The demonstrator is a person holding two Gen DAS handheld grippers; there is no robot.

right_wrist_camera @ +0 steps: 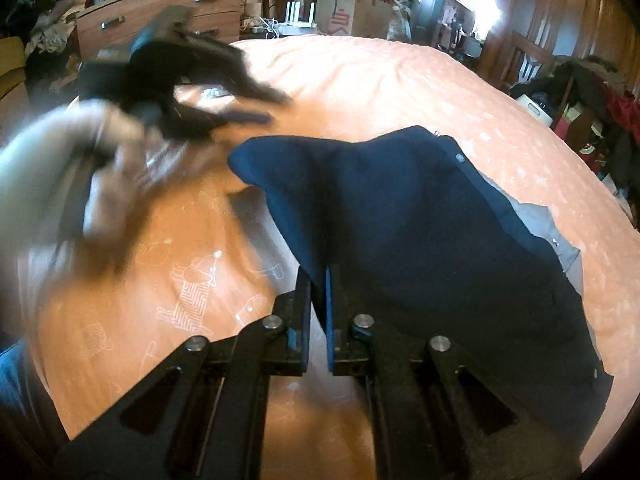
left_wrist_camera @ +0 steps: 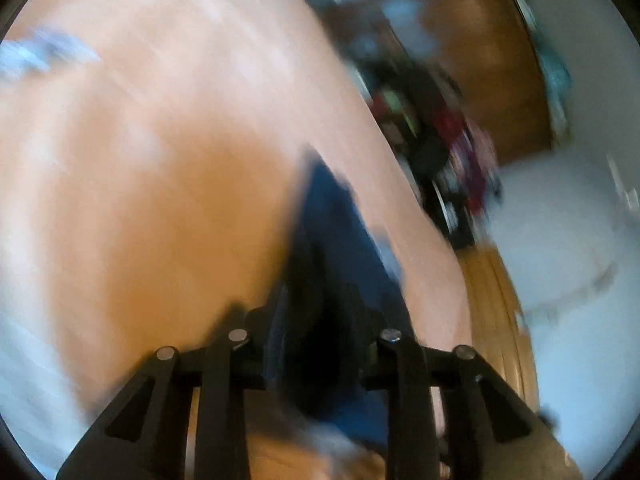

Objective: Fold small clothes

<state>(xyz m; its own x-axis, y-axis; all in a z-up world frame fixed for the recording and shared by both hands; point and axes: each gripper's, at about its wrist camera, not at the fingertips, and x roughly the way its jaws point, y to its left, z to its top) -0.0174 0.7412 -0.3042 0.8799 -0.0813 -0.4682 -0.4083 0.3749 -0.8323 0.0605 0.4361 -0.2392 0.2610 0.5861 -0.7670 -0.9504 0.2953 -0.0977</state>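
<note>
A small dark-blue fabric garment with a pale grey lining (right_wrist_camera: 420,216) is shown lying on a bed covered by an orange sheet printed with white cartoon animals (right_wrist_camera: 360,80), its near edge lifted clear of the sheet. In the right wrist view, the right gripper (right_wrist_camera: 318,280) is seen with its 2 blue-padded jaws pressed nearly together on that near edge, so that a fold of cloth is pinched between them; this grip is judged to be what allows the edge to be raised and carried over as a fold. A metal snap (right_wrist_camera: 459,157) and the grey lining are exposed along the far right side, which suggests the garment is partly turned back. The left gripper (right_wrist_camera: 224,92), black and heavily motion-blurred, is seen beyond the garment's upper left corner, held by a blurred hand (right_wrist_camera: 120,172); its jaws appear spread in that view, and no cloth is seen between them. In the left wrist view, the same dark-blue garment (left_wrist_camera: 336,232) lies directly ahead of the left gripper (left_wrist_camera: 316,344), though blur prevents contact from being judged. The fold is judged to be at an early stage, with 1 edge held and the opposite corner not yet secured. A wooden chest of drawers (right_wrist_camera: 160,16) stands behind the bed.
</note>
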